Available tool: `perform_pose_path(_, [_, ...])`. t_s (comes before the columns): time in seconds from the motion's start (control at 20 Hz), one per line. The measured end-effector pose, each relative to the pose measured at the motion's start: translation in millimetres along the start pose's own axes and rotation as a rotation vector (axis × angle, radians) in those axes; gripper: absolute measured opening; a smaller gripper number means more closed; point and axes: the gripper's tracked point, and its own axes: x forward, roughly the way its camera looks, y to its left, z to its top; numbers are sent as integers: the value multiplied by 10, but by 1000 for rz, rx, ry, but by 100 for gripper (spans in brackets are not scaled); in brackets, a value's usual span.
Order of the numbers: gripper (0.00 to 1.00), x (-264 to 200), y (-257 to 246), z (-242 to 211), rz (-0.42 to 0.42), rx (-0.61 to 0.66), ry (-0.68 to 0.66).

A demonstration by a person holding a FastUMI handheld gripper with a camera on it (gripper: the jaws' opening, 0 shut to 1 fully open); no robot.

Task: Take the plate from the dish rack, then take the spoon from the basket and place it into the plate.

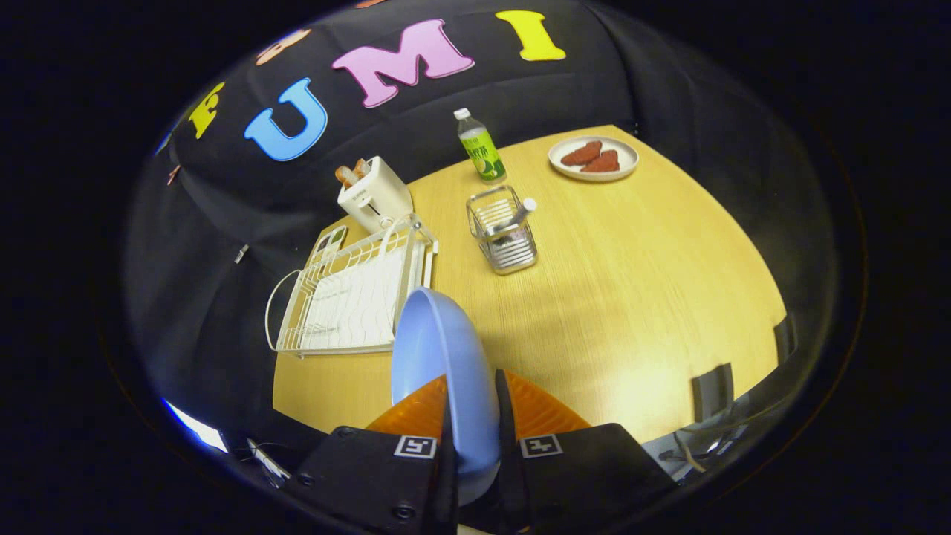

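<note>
While we hold the blue plate (438, 357) on edge, pinched by its rim between the two orange fingers (416, 412) of the gripper (472, 416), it hangs clear of the rack (349, 297) and above the table (631, 297). We judge the thin rim grip the weak point: a tilt or a quick swing could let the plate pivot or slip and drop. The basket (503, 230) with the spoon (520, 212) stands just beyond, so setting down too near could knock it.
</note>
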Motion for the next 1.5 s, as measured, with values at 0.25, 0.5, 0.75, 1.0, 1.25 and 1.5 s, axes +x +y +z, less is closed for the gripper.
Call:
perform_pose_path(0.25, [26,442,-215,-317,40,32,52])
perform_pose_path(0.5, [27,705,-219,-453,92,101,104])
perform_pose_path(0.75, [40,824,-416,-468,31,103,113])
perform_pose_path(1.0, [54,786,-733,-432,-104,-34,107])
perform_pose_path(1.25, [70,487,-681,374,-145,-218,-108])
perform_pose_path(1.5, [72,518,-514,1356,-146,-395,-251])
